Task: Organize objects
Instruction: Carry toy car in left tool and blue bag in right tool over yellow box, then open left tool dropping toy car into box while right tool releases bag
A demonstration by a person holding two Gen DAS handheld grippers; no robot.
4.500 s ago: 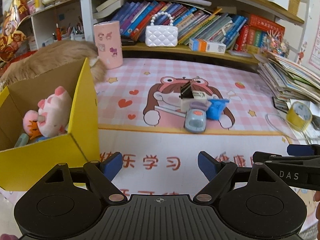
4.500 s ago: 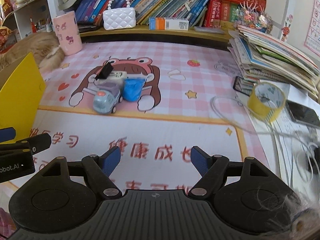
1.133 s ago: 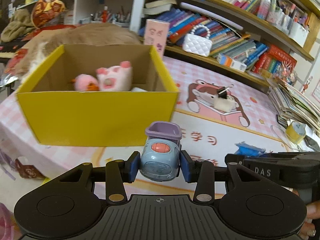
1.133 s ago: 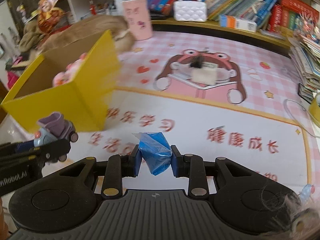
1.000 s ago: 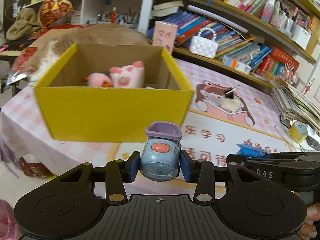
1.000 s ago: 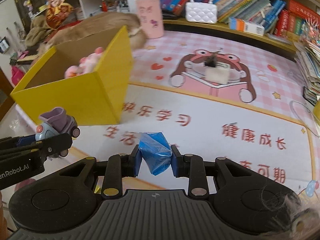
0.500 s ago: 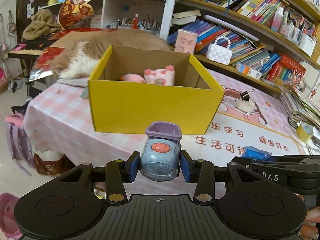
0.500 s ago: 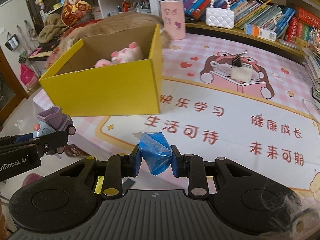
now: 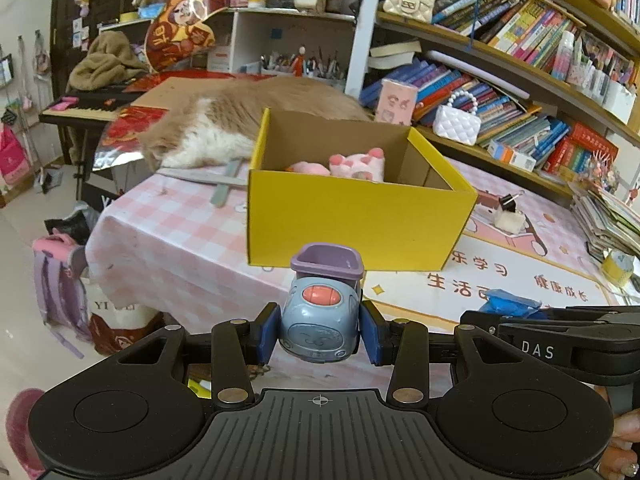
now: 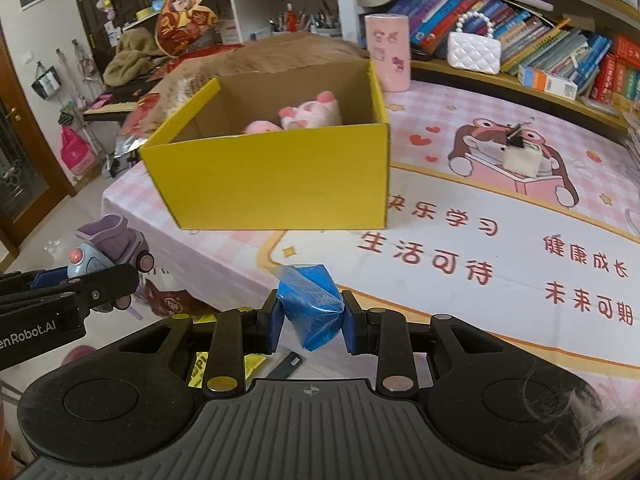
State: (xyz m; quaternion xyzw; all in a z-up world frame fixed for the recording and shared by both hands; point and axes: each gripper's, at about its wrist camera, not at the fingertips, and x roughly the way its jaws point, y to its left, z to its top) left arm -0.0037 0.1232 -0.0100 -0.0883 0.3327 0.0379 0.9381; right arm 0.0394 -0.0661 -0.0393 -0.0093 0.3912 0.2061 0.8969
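Note:
My left gripper (image 9: pixel 319 332) is shut on a blue-grey toy truck (image 9: pixel 320 316) with a purple bucket; the truck also shows at the left of the right wrist view (image 10: pixel 108 252). My right gripper (image 10: pixel 311 322) is shut on a blue plastic packet (image 10: pixel 310 304); the packet also shows in the left wrist view (image 9: pixel 510 304). Both are held in the air in front of the table's near edge. An open yellow cardboard box (image 9: pixel 356 216) stands on the table ahead, with pink plush toys (image 9: pixel 356 165) inside; it also shows in the right wrist view (image 10: pixel 276 180).
An orange and white cat (image 9: pixel 224 128) lies behind the box. A binder clip and a white block (image 10: pixel 520 152) rest on the pink cartoon mat (image 10: pixel 500 216). A pink cup (image 10: pixel 388 52), a white purse (image 10: pixel 474 50), bookshelves and a yellow tape roll (image 9: pixel 618 268) surround the table.
Both grippers picked up their objects from the mat, then drew back and up from the table. The yellow box now looks smaller and farther off than half a second ago.

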